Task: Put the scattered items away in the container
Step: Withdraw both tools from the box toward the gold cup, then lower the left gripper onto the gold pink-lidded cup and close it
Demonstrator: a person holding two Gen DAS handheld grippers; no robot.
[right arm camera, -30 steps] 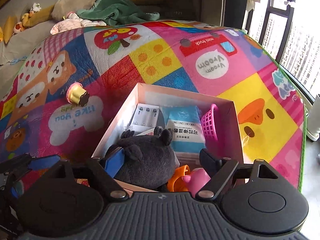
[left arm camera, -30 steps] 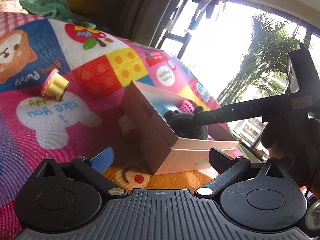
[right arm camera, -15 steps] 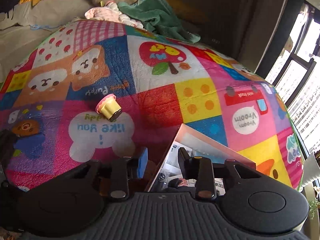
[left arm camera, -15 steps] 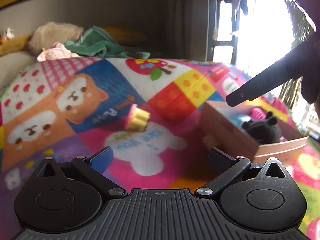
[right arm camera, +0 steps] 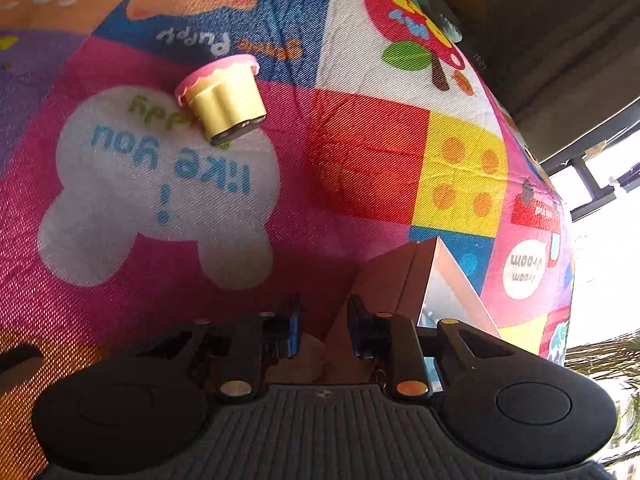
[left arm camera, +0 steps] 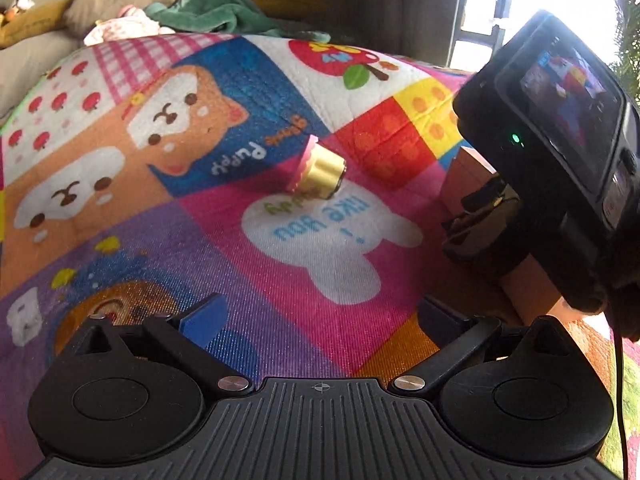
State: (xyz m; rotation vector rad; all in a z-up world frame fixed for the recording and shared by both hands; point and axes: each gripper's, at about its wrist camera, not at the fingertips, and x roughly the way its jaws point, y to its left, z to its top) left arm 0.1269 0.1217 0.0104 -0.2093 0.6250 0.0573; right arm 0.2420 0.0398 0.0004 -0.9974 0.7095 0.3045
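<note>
**Right gripper on the item beside the box, one cup left out on the mat**

I judge this to be a pick-up. My right gripper (right arm camera: pixel 322 320) points down at the outer wall of the open brown cardboard box (right arm camera: pixel 400 272), at the corner nearest the mat's centre. Its jaws have just been closing and now stand close together. A small pale beige rounded item (right arm camera: pixel 306 358) fills the gap between them, down on the mat and just beside that wall. I take that as a grip, though the contact itself is too dark to confirm.

My left gripper (left arm camera: pixel 320 316) hangs over the colourful cartoon-print play mat (left arm camera: pixel 160 240) with its fingers spread wide and nothing between them.

The yellow ribbed plastic cup with a pink rim (left arm camera: pixel 318 174) lies on its side out in the middle of the mat. It is well in from every edge and apart from the box.

For the next move I would raise the pale item clear of the box wall, carry it over the rim and let go inside. After that the cup needs collecting, and the free left gripper faces it.

I count one box, one pale item, one cup loose on the mat and two grippers. What is already in the box is almost wholly hidden from here.
</note>
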